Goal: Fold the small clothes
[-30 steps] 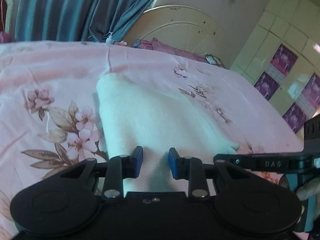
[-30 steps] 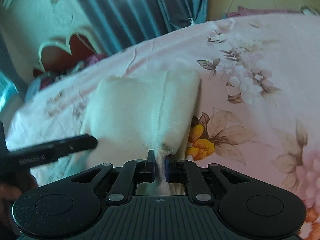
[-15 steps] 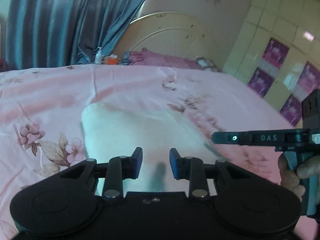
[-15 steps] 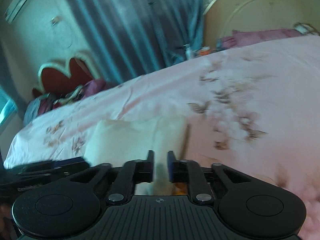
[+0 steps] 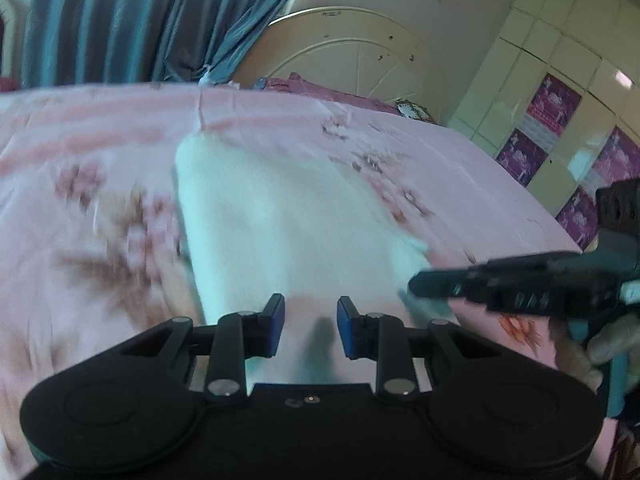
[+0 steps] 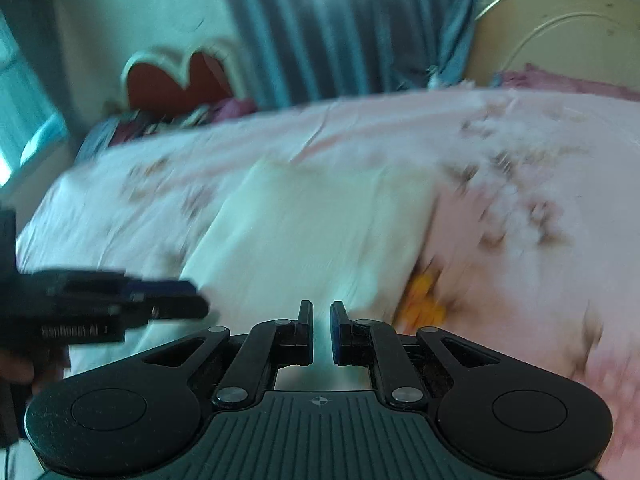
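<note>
Cloth (image 5: 288, 224), white, soft and light, is lying folded flat on the pink bed (image 5: 100, 152), looking easiest to pinch at a corner, while the left tool (image 5: 310, 326) is hanging spread and the right tool (image 6: 321, 330) is nearly pressed together, both pinching nothing.

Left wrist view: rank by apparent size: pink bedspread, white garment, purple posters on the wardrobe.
1. Pink bedspread, fills most of the view.
2. White garment, lying on it.
3. Purple posters, each smallest, though they sit far from the camera, so true size is unsure.
</note>
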Demonstrator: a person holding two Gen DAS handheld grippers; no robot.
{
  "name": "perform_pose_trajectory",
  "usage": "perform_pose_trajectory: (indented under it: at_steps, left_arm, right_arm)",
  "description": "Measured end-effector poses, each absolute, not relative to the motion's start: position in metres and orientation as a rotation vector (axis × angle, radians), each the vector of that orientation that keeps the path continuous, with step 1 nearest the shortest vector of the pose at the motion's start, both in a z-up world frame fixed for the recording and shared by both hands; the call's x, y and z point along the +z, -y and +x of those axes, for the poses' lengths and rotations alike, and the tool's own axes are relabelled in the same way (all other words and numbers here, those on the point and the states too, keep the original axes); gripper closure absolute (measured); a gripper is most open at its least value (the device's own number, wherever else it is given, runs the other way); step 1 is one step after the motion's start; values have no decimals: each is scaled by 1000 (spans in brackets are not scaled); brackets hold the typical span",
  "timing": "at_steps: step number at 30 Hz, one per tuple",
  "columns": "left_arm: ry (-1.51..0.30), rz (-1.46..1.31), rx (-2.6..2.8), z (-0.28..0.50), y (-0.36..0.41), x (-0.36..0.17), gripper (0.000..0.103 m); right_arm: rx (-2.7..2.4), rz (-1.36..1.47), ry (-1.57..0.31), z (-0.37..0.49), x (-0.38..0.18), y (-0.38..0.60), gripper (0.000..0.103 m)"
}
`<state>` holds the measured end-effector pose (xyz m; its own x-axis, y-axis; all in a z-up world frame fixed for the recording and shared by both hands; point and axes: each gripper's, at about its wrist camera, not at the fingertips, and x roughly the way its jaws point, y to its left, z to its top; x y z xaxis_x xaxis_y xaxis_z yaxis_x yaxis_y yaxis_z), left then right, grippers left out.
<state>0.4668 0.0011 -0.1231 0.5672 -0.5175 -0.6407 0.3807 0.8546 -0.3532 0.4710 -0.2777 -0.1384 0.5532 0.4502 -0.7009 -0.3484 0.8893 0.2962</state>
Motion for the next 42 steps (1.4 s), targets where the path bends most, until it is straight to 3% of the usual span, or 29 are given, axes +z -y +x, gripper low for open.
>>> perform_pose_trajectory:
  at_steps: [13,14,16,17,18,19,20,21,23,24,25,31,39,41,42]
  left_arm:
    - [-848,-215,-436,397,-14,-123,75]
    - [-833,-225,-424,397,-17,-118,72]
    - [-793,-222,-385,401,-24,-110,55]
    - [-778,-224,-360,406,-26,-107,34]
    - [-759,-230,-331,412,-29,-105,22]
    - [-742,-239,-315,420,-31,-104,22]
    - [-741,-244,-308,429,-31,-103,24]
    - [-746,-248,-301,440,-30,-103,29]
    - [-735,-255,-291,457,-27,-102,32]
    - [-724,-252,-284,467,-24,-101,32]
    - [-728,-246,-282,477,-21,-101,32]
    - [-867,-198,-258,515,0,-127,34]
    - [-880,-141,-254,508,7,-133,31]
    - [-882,-115,-254,508,9,-130,26]
    - [-881,-105,-256,507,9,-129,19]
  right_arm:
    - [459,127,-906,403,-146,297,93]
    - [446,155,-886,405,-141,302,93]
    - [402,226,-835,414,-131,314,93]
    - [380,266,-815,422,-127,320,92]
    - [364,295,-809,429,-126,325,77]
    - [336,318,-800,438,-126,329,45]
    - [308,325,-786,445,-125,331,41]
    - [307,315,-780,453,-123,330,41]
    - [329,278,-739,465,-113,325,58]
    - [337,255,-731,473,-110,320,73]
    - [341,246,-732,481,-110,316,79]
    - [352,192,-882,530,-148,292,80]
    - [313,284,-818,519,-140,314,79]
    - [297,354,-803,516,-140,328,63]
    - [293,385,-798,515,-139,334,49]
